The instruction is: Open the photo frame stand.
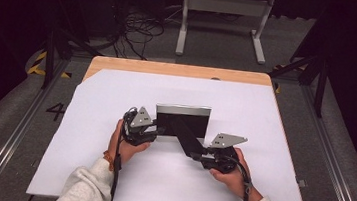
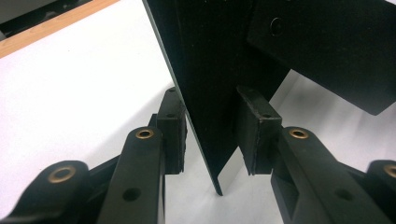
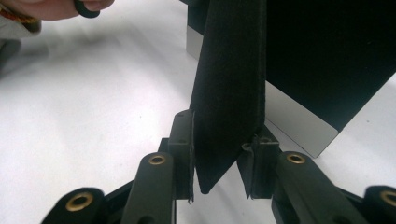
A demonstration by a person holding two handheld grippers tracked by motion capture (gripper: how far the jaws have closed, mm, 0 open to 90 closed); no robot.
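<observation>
One flat black panel (image 1: 183, 117), silver-edged, black strap (image 1: 186, 135) attached.

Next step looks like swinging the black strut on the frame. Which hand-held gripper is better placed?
Right. The right hand-held gripper has the strut between its pads, both touching it. The left hand-held gripper sits on the left edge of the frame, probably better suited to steadying it.

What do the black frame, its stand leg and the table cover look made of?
Black frame: rigid board or plastic, matte, with a silvery, metal-like edge. Stand leg: stiff card with a felt-like, fuzzy matte face. Table cover: smooth white paper or thin sheet, probably, lying flat over wood.
</observation>
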